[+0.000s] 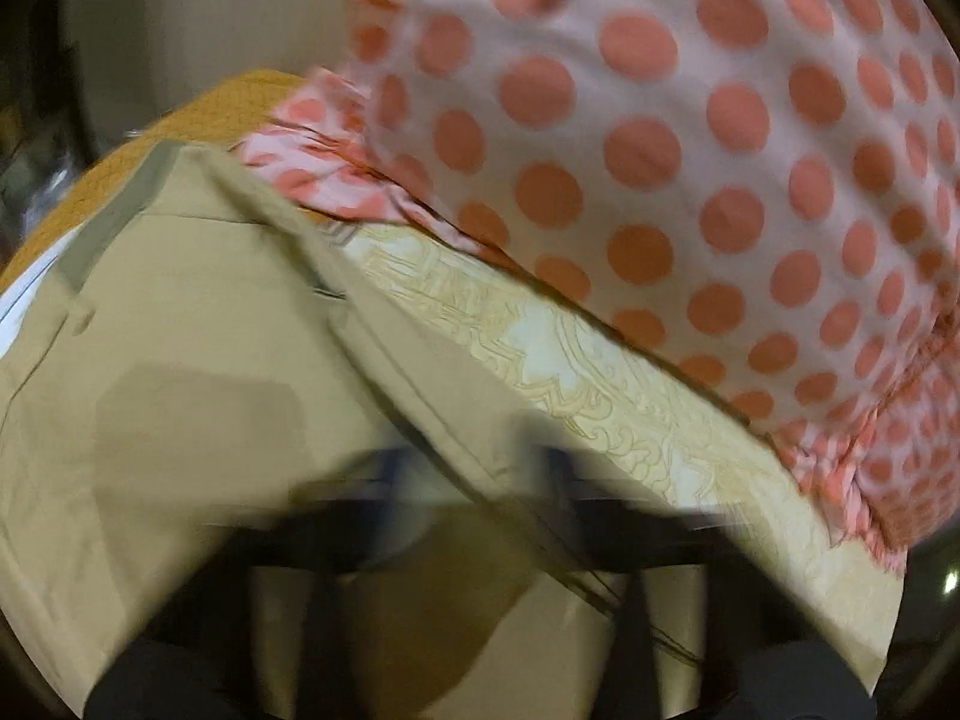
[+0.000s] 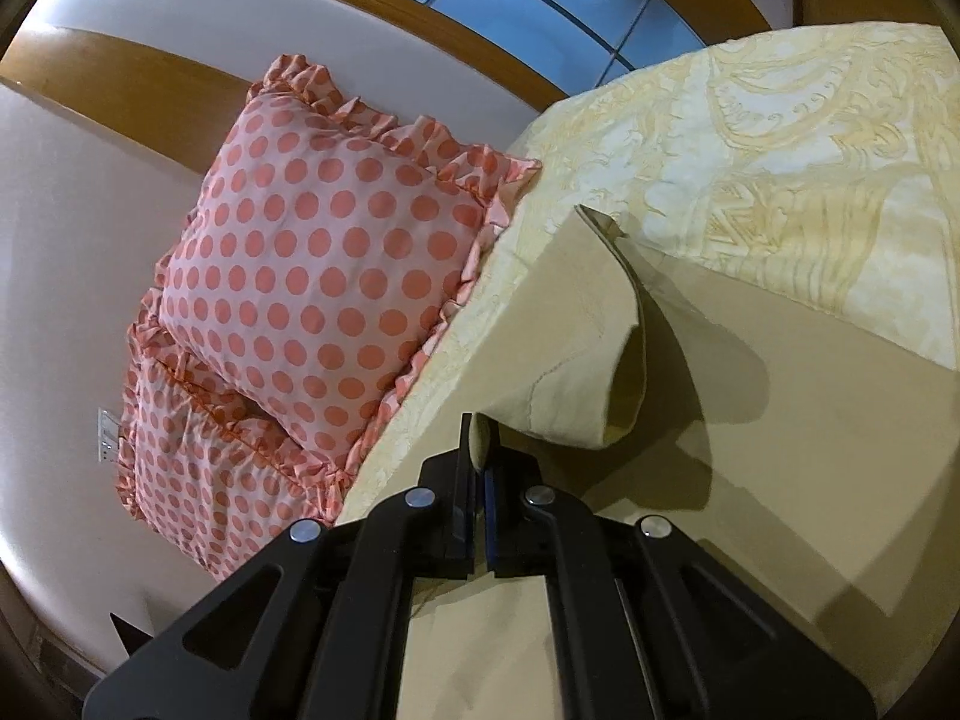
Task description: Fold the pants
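Observation:
The beige pants lie on a cream patterned bedspread. In the left wrist view, my left gripper is blurred; its fingers stand apart low over the pants' fabric and hold nothing that I can see. In the right wrist view, my right gripper is shut on an edge of the pants, and the cloth is lifted and curls over above the flat part.
Two pink pillows with orange dots lie at the head of the bed, beside the pants; one also shows in the left wrist view. An orange cover lies behind the pants. A wooden headboard and a wall are behind.

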Tool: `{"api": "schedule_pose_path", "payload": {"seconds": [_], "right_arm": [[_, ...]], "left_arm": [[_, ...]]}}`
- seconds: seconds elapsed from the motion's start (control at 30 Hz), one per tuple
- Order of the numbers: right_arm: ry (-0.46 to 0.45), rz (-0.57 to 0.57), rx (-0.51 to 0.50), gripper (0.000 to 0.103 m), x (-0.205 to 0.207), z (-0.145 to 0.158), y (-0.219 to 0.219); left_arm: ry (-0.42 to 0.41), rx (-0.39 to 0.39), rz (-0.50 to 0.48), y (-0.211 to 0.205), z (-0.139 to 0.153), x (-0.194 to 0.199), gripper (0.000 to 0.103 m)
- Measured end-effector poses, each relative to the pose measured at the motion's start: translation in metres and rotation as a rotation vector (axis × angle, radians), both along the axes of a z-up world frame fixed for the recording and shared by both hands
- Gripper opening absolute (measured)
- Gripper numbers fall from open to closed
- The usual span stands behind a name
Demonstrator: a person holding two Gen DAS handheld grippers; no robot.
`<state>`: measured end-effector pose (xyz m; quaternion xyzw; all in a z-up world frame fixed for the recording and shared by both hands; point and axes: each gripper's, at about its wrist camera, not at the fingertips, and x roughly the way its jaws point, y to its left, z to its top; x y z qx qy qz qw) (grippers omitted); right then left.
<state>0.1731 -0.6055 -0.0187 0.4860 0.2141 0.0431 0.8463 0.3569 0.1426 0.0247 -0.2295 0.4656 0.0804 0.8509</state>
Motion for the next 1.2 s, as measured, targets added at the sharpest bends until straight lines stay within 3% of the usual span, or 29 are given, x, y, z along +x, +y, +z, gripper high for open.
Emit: {"api": "schedule_pose_path", "payload": {"seconds": [0.07, 0.17, 0.3, 0.37, 0.47, 0.53, 0.7, 0.83, 0.9, 0.97, 1.03, 1.1, 1.2], "right_arm": [[-0.025, 0.009, -0.001, 0.002, -0.002, 0.007, -0.001], [-0.082, 0.000, -0.030, 0.002, -0.017, 0.026, -0.007], [-0.108, -0.034, -0.085, 0.002, -0.045, 0.037, -0.016], [-0.085, -0.047, -0.107, 0.002, -0.057, 0.033, -0.018], [-0.043, -0.060, -0.110, 0.002, -0.069, 0.019, -0.022], [-0.022, -0.074, -0.101, 0.002, -0.075, 0.011, -0.024], [0.043, -0.121, -0.130, 0.002, -0.093, -0.004, -0.023], [0.099, -0.150, -0.160, 0.002, -0.103, -0.010, -0.023], [0.136, -0.185, -0.192, 0.012, -0.110, -0.008, -0.021], [0.148, -0.254, -0.246, 0.058, -0.122, -0.004, -0.019], [0.150, -0.295, -0.295, 0.062, -0.128, -0.002, -0.017], [0.170, -0.282, -0.298, 0.062, -0.124, -0.008, -0.017], [0.145, -0.272, -0.342, 0.061, -0.120, -0.009, -0.006]], "left_arm": [[-0.034, -0.060, 0.030, 0.008, 0.003, -0.011, 0.002], [-0.138, -0.039, -0.004, 0.012, 0.032, -0.055, 0.002], [-0.283, -0.041, -0.040, 0.018, 0.071, -0.167, 0.002], [-0.306, -0.019, -0.044, 0.017, 0.075, -0.219, 0.003], [-0.284, -0.006, -0.020, 0.015, 0.056, -0.294, 0.003], [-0.265, -0.025, 0.004, 0.015, 0.038, -0.322, 0.003], [-0.212, -0.055, 0.034, 0.016, 0.001, -0.355, 0.003], [-0.216, -0.075, 0.042, 0.016, -0.012, -0.368, 0.006], [-0.228, -0.069, 0.049, 0.016, -0.012, -0.371, 0.012], [-0.250, -0.055, 0.050, 0.017, -0.009, -0.376, 0.017], [-0.272, -0.033, 0.064, 0.019, -0.006, -0.382, 0.034], [-0.292, -0.016, 0.085, 0.023, -0.002, -0.389, 0.045], [-0.321, 0.010, 0.124, 0.032, 0.002, -0.398, 0.052]]}}
